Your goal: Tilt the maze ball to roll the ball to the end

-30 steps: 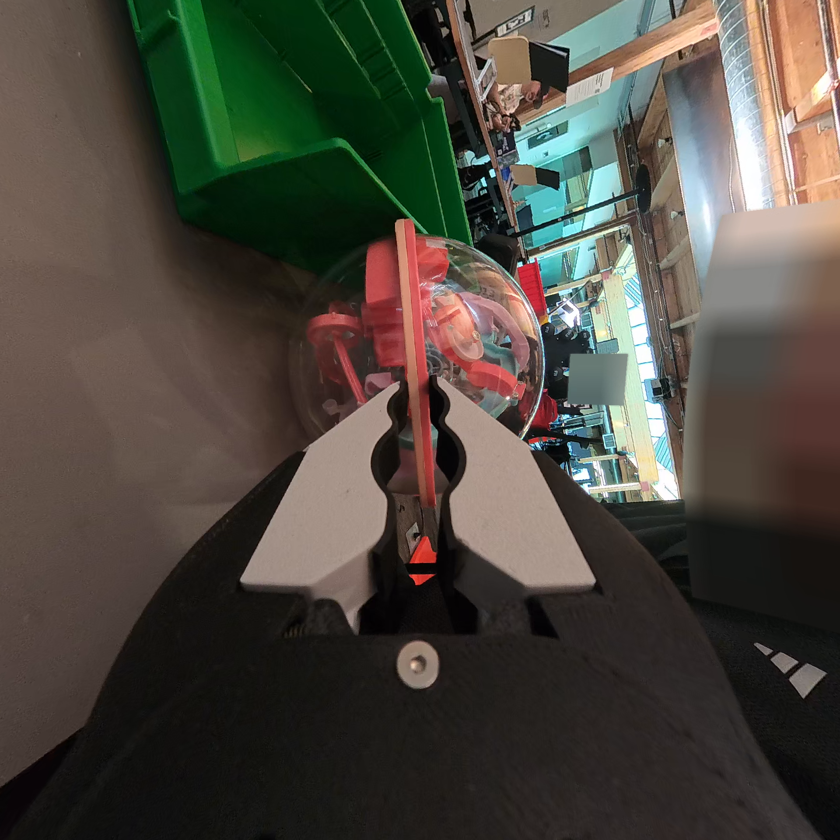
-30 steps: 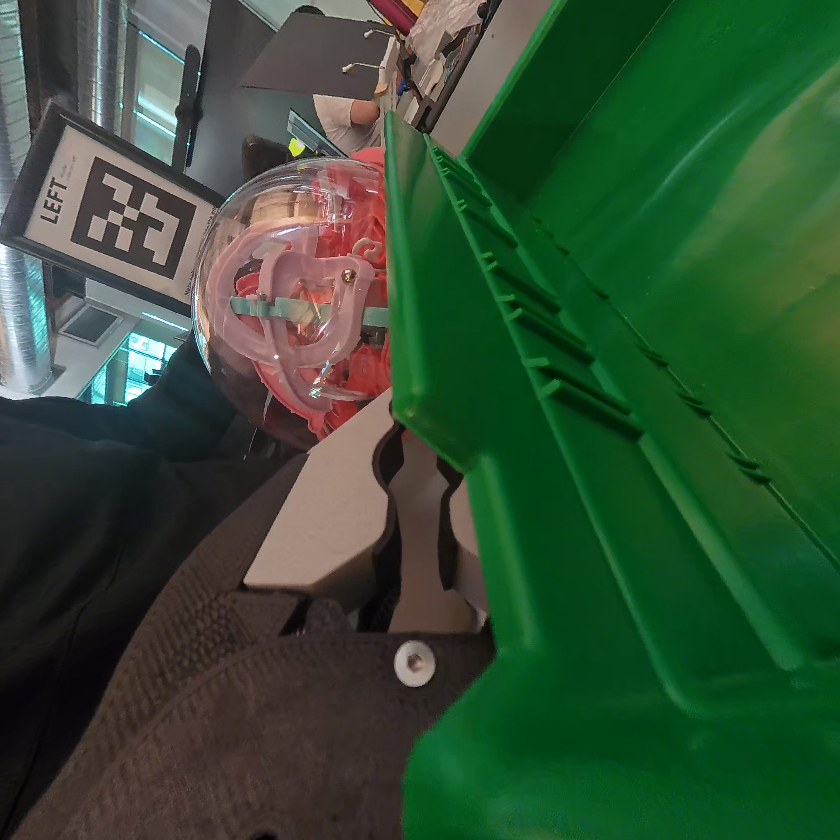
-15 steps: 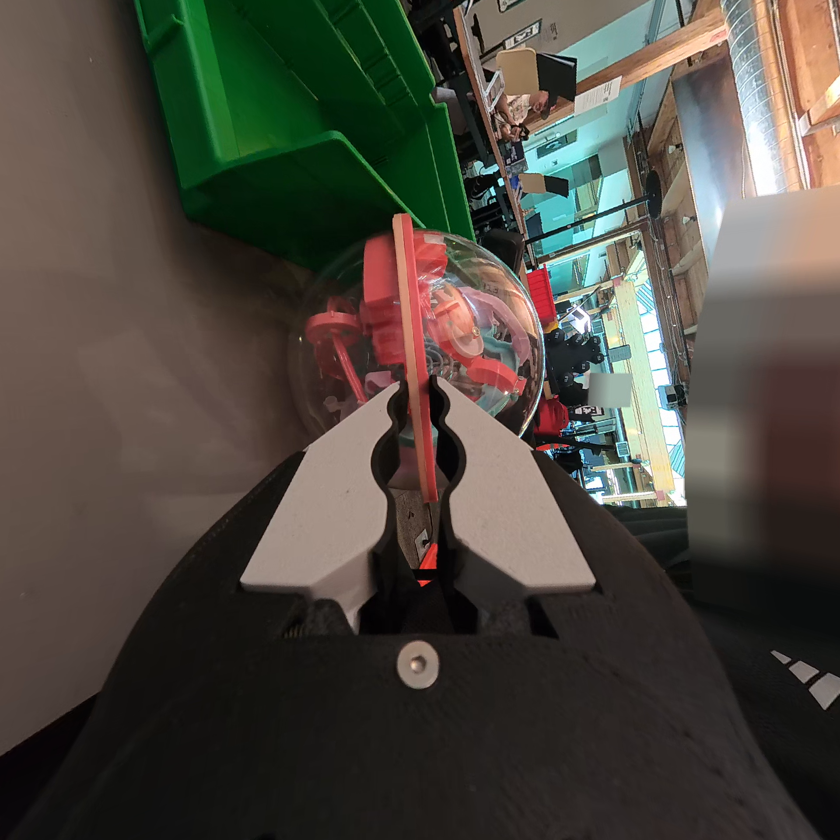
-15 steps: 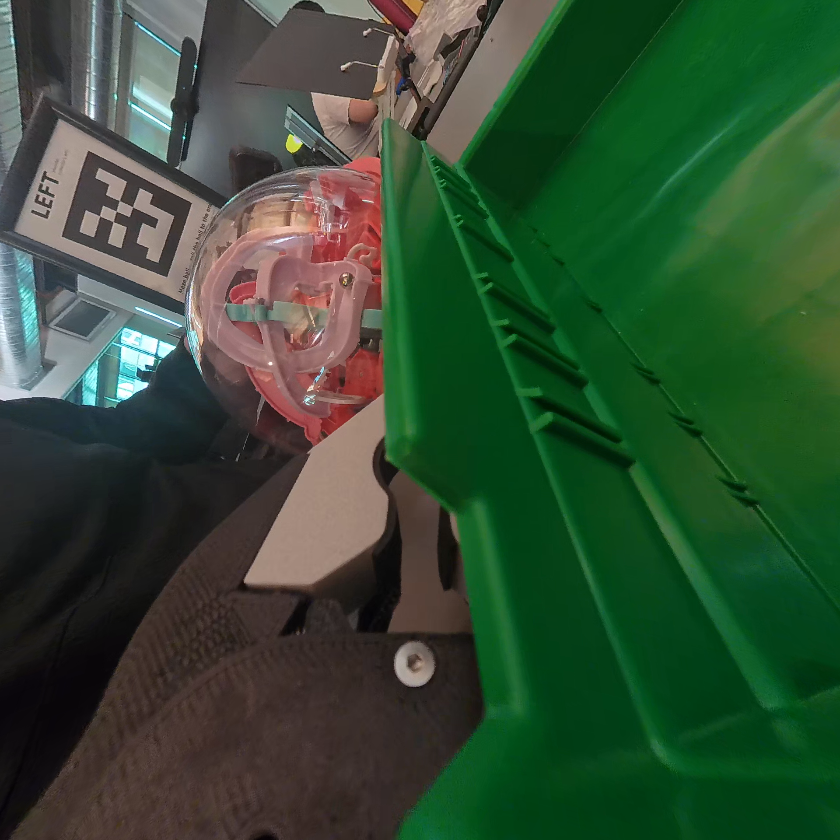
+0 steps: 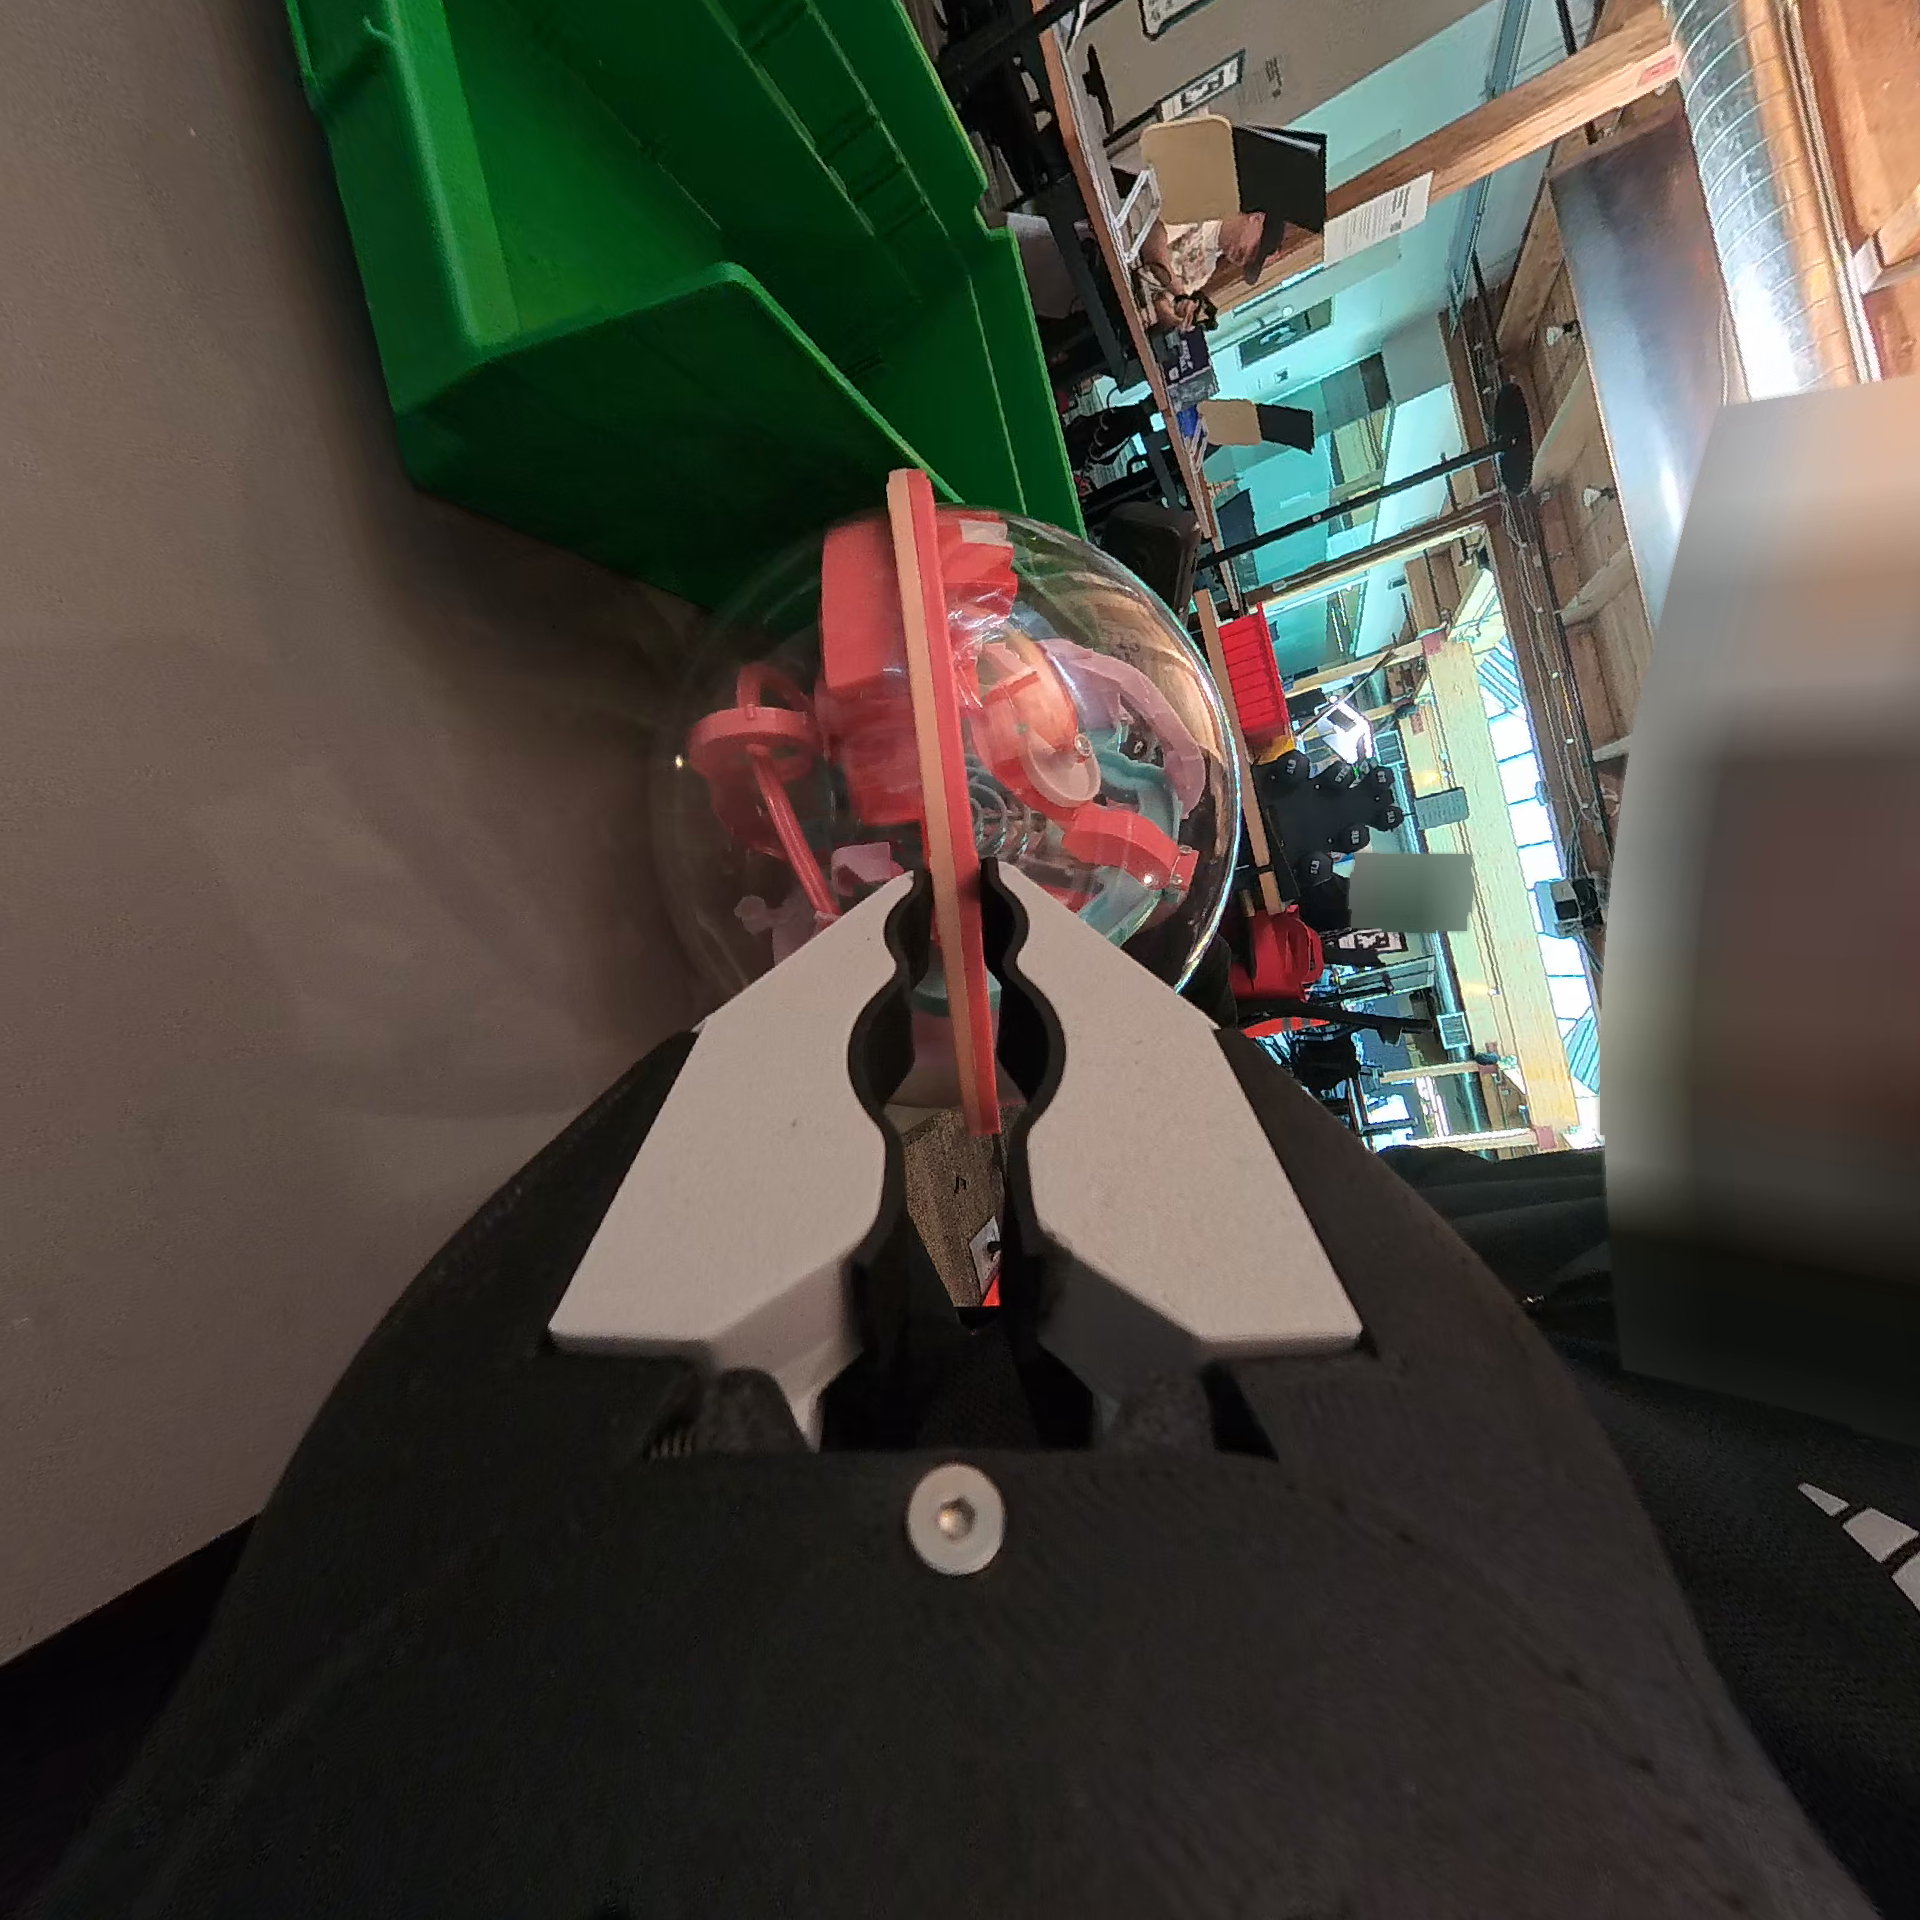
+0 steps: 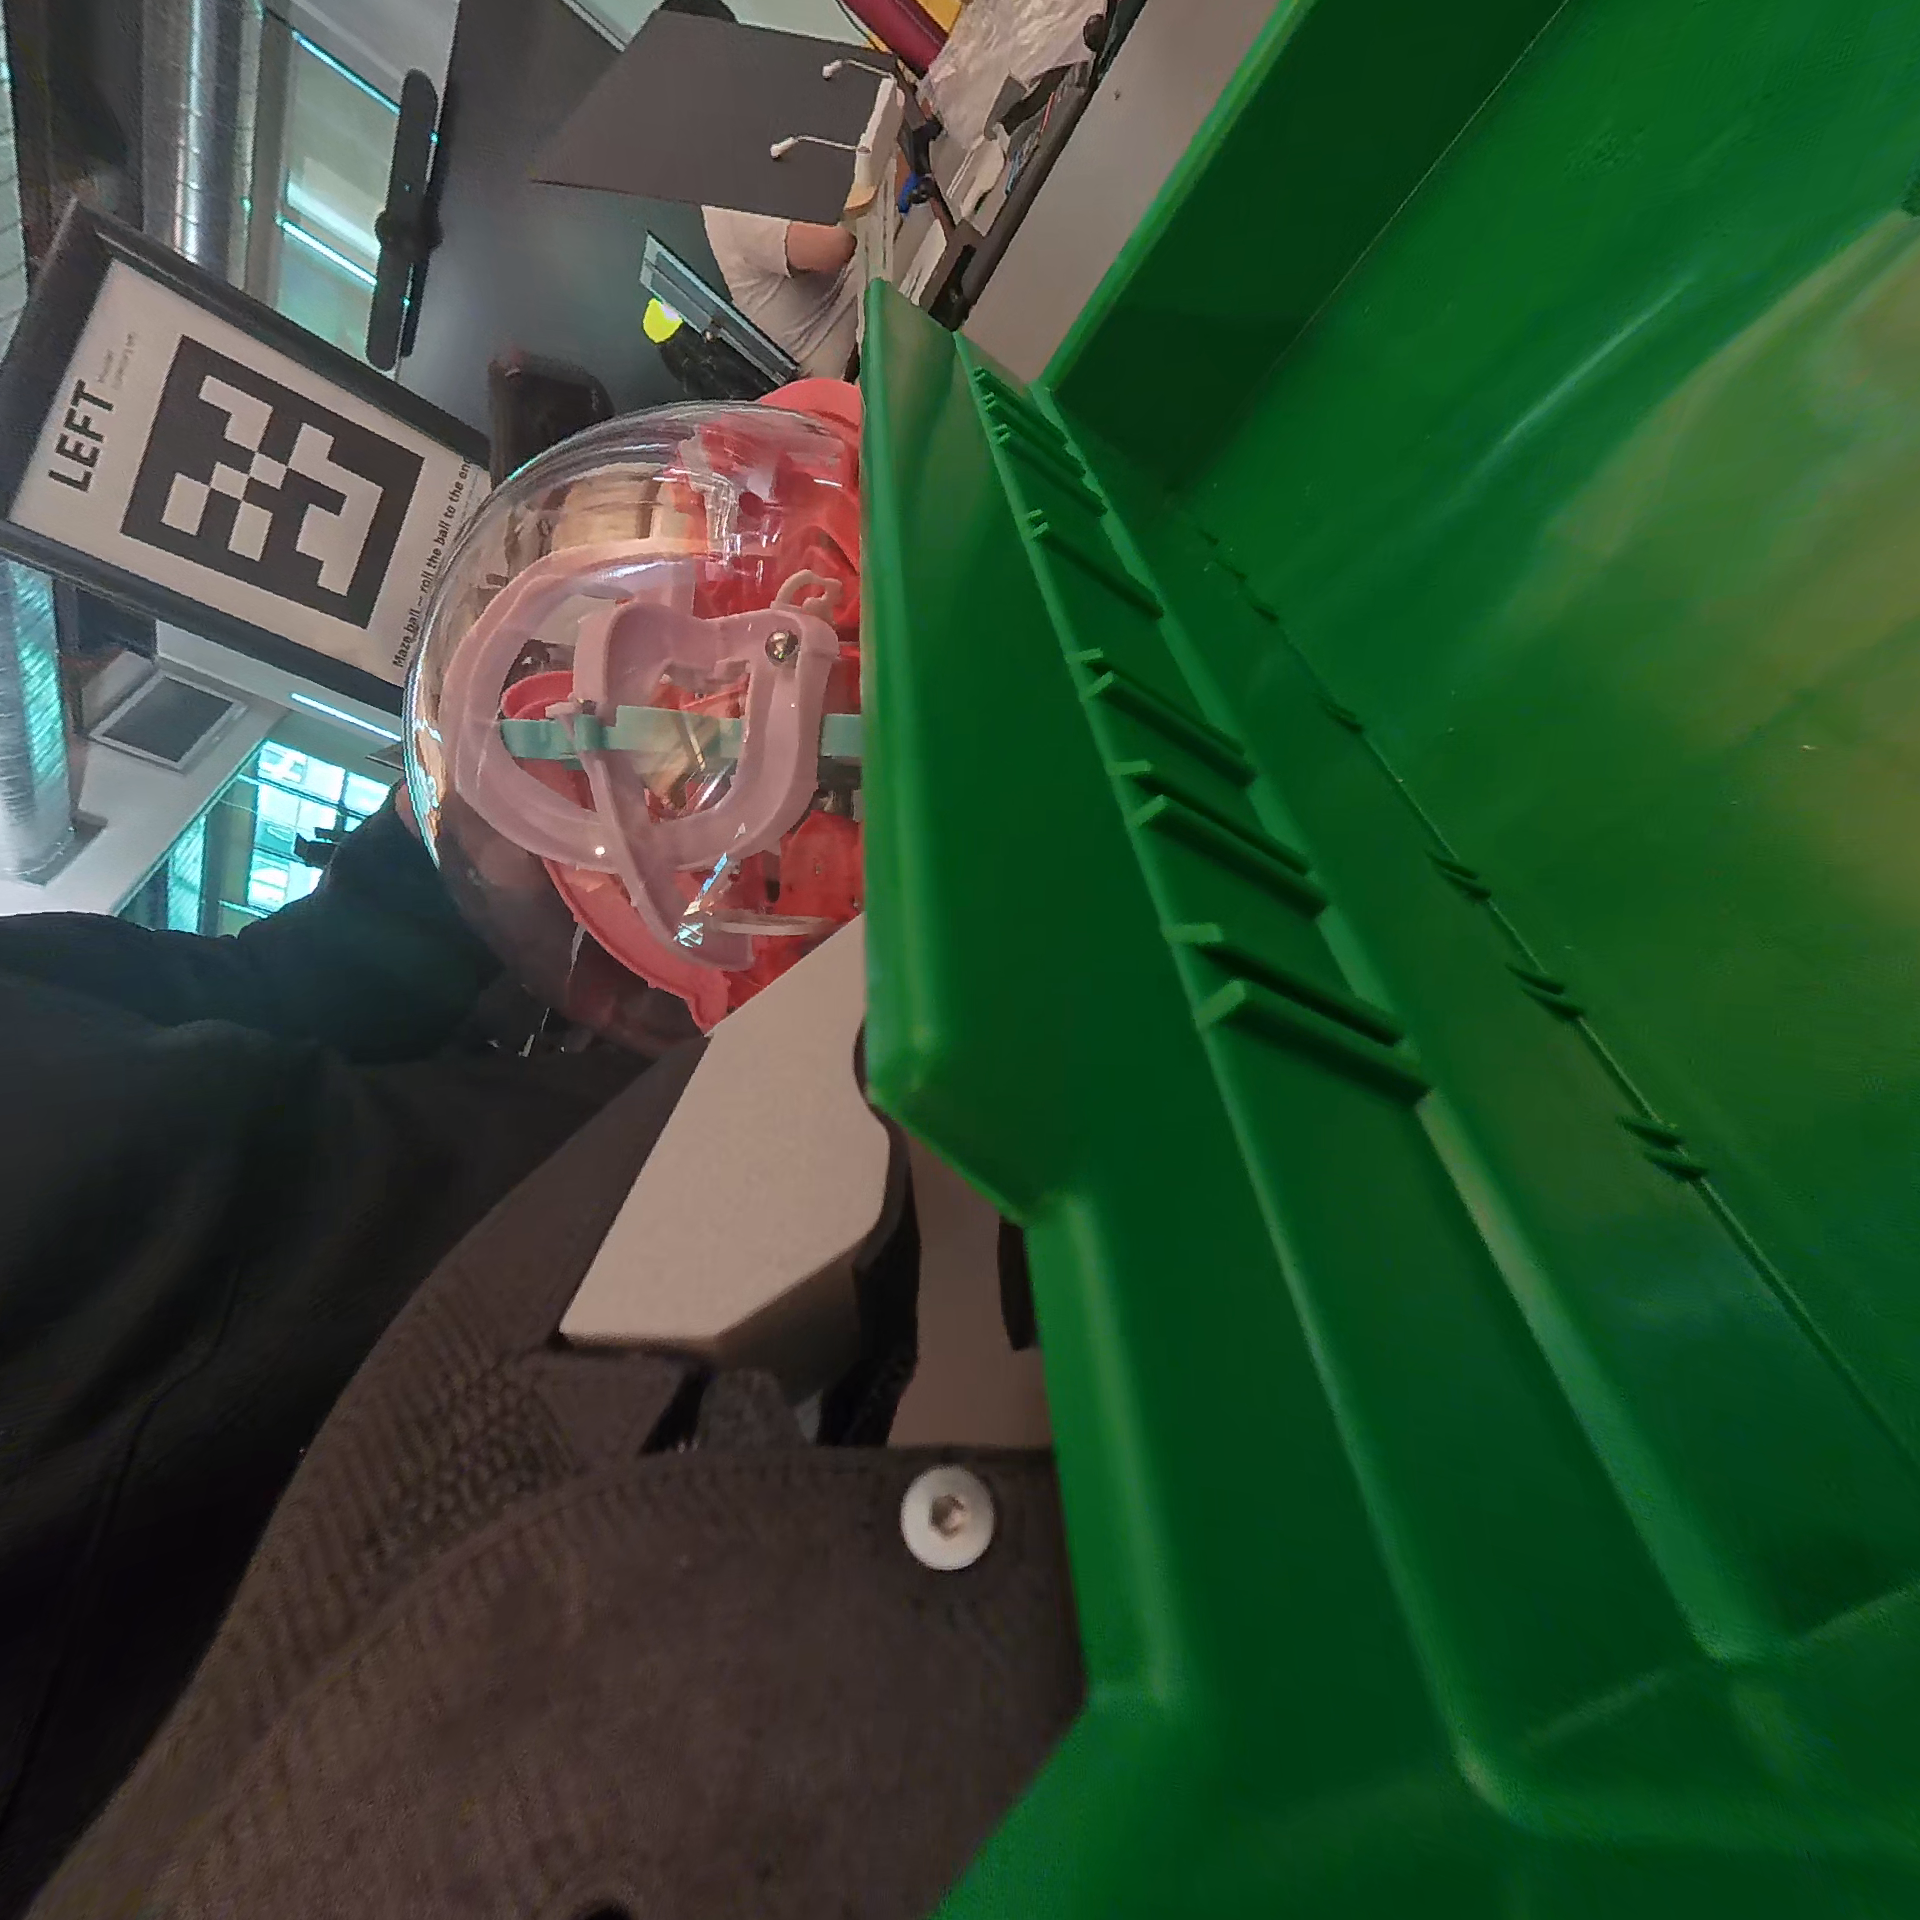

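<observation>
Beside the green bin [image 5: 665, 343], left gripper [image 5: 951, 883] clamps the maze ball's [image 5: 1091, 727] red rim; right gripper's [image 6: 831, 1039] grip apparently hidden, cannot tell.

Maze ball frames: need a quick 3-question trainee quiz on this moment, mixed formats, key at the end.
1. True or false: the left gripper has its jaws closed on the flat red rim that rings the maze ball.
2. Multiple choice: in the right wrist view, what hides most of the right gripper's jaws? A) a cardboard box B) the green bin C) a cloth
3. Fill in: the shell of the maze ball is ____ plastic, so the pink, red and teal tracks inside can be seen.

Key:
1. True; both fingers press on the rim.
2. B; only one finger shows, so its grasp cannot be judged.
3. Clear.
</observation>
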